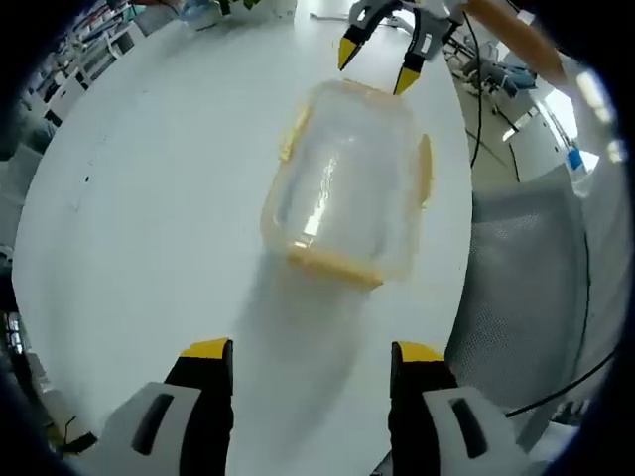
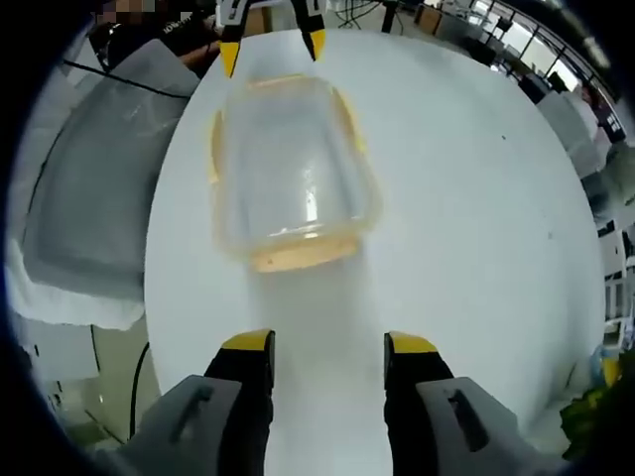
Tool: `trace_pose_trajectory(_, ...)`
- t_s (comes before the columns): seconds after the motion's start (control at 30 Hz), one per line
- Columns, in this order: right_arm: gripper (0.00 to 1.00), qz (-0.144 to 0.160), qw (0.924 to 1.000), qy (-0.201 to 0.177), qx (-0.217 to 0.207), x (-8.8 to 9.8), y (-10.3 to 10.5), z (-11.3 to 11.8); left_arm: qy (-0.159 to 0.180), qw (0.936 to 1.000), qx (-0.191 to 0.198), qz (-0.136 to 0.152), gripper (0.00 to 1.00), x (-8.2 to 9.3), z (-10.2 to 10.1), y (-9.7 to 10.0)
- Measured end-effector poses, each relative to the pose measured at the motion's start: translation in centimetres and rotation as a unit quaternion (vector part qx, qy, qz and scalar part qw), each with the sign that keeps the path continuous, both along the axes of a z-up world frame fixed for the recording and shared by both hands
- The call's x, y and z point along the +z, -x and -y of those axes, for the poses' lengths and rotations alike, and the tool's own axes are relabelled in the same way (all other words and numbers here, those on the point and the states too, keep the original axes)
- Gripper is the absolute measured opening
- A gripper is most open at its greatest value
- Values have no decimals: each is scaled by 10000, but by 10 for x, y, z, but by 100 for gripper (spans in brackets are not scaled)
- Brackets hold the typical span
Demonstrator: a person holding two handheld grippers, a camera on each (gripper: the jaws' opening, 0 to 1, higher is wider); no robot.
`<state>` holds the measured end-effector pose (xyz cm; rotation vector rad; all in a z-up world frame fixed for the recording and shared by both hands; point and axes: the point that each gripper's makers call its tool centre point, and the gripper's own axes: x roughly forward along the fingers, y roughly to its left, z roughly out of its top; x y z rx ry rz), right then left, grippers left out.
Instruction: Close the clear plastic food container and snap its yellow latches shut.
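Observation:
A clear plastic food container (image 1: 345, 180) with yellow latches rests on the white table (image 1: 159, 198), its lid on top. My left gripper (image 1: 313, 359) hangs open just short of its near end, holding nothing. Beyond the container's far end, the right gripper (image 1: 380, 61) shows with its yellow tips apart. In the right gripper view the same container (image 2: 290, 174) lies ahead of my open right gripper (image 2: 327, 355), and the left gripper (image 2: 272, 45) stands open at the far side. Yellow latches (image 2: 301, 255) line the container's edges; whether they are snapped down I cannot tell.
A grey mesh chair (image 1: 526, 288) stands close against the table's edge, seen also as the chair (image 2: 89, 208) in the right gripper view. Cables (image 1: 476, 89) hang near it. Desks and shelves (image 2: 595, 109) stand beyond the table.

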<state>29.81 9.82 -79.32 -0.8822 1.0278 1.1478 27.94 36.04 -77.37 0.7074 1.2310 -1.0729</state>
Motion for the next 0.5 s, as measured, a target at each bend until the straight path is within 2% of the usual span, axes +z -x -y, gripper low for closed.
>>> trace_pose_trajectory(0.07, 40, 1, 9999, 18, -172, 3, -1, 4, 204, 9986, 428, -252, 59, 6, 6, 7)
trace_pose_trajectory(0.13, 39, -60, 9991, -36, -424, 7, -1, 5, 290, 9954, 831, -380, 59, 9, 8, 7)
trace_pose_trajectory(0.2, 38, -154, 9968, -163, -768, 10, -1, 3, 372, 9875, 1377, -678, 58, 11, 10, 10)
trace_pose_trajectory(0.23, 38, -215, 9950, -208, -951, 12, -2, 2, 438, 9772, 1865, -910, 58, 12, 12, 12)
trace_pose_trajectory(0.3, 35, -242, 9918, -265, -1225, 14, -6, 1, 721, 9645, 2253, -1172, 57, 14, 21, 12)
trace_pose_trajectory(0.33, 30, -302, 9877, -286, -1507, 14, -9, 2, 799, 9553, 2528, -1307, 56, 15, 23, 12)
trace_pose_trajectory(0.37, 27, -392, 9834, -330, -1740, 15, -11, 2, 870, 9410, 2913, -1484, 54, 15, 26, 11)
trace_pose_trajectory(0.4, 25, -554, 9761, -450, -2054, 15, -12, 0, 957, 9322, 3110, -1583, 52, 16, 29, 10)
trace_pose_trajectory(0.43, 26, -620, 9728, -523, -2170, 16, -12, -1, 988, 9246, 3284, -1659, 50, 16, 31, 10)
trace_pose_trajectory(0.5, 32, -926, 9579, -847, -2582, 20, -12, -9, 1135, 9107, 3597, -1685, 48, 15, 36, 5)
